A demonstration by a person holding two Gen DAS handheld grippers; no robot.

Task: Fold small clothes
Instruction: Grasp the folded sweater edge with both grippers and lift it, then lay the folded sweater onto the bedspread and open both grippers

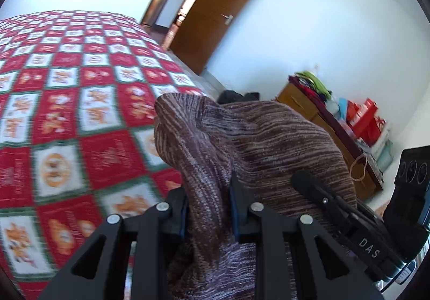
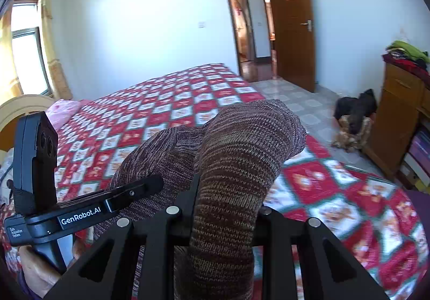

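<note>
Just 1 knit garment [image 1: 268, 144], 2 hand-held grippers

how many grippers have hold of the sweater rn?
2. The left gripper pinches one bunched part of the brown knit sweater; the right gripper pinches another part beside it, above the bed.

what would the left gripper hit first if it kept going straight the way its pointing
The knitted garment bunched in its own fingers leads; beyond that, probably the quilted bed cover, though depth is unclear.
</note>
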